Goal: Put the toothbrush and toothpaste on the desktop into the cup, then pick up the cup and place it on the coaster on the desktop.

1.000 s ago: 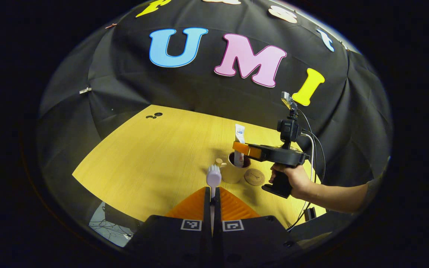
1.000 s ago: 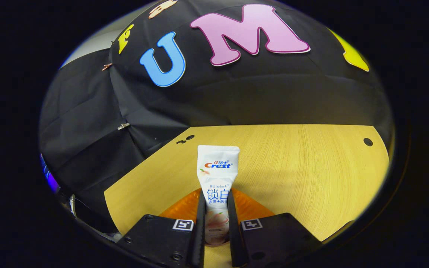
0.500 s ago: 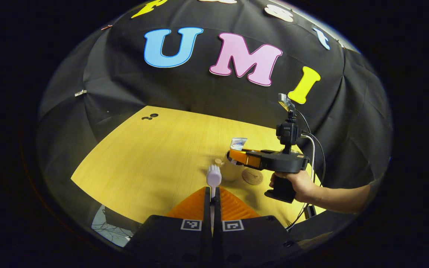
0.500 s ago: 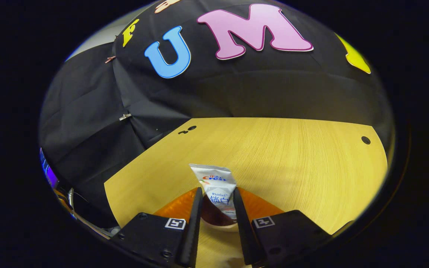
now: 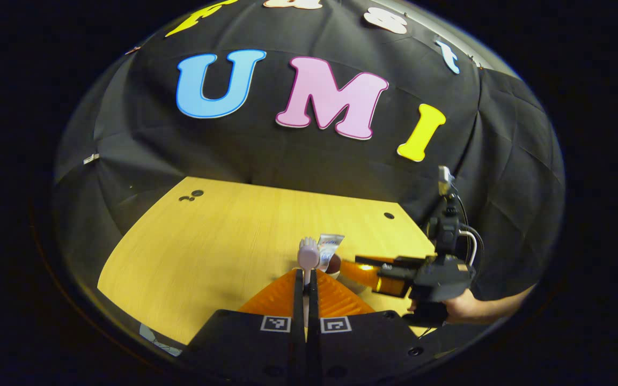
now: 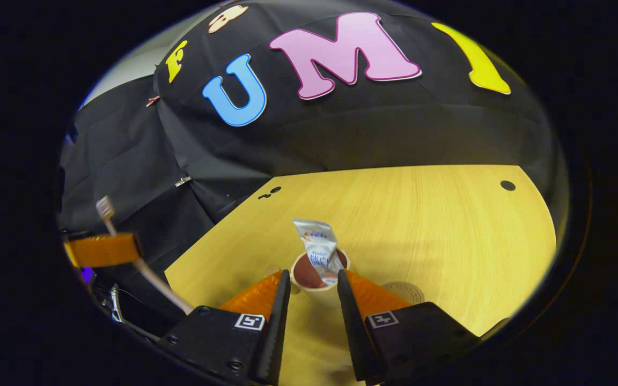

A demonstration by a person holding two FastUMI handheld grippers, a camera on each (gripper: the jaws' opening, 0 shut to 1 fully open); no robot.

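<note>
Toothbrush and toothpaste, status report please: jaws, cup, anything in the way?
Left gripper shut on toothbrush, near cup. Right gripper open, toothpaste standing in cup. Coaster bare beside cup. Nothing blocking.

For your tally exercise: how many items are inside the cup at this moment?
1. The toothpaste leans in the cup. The toothbrush is outside it, clamped in the left gripper. The cup's bottom is partly hidden, so something small could lie there.
</note>
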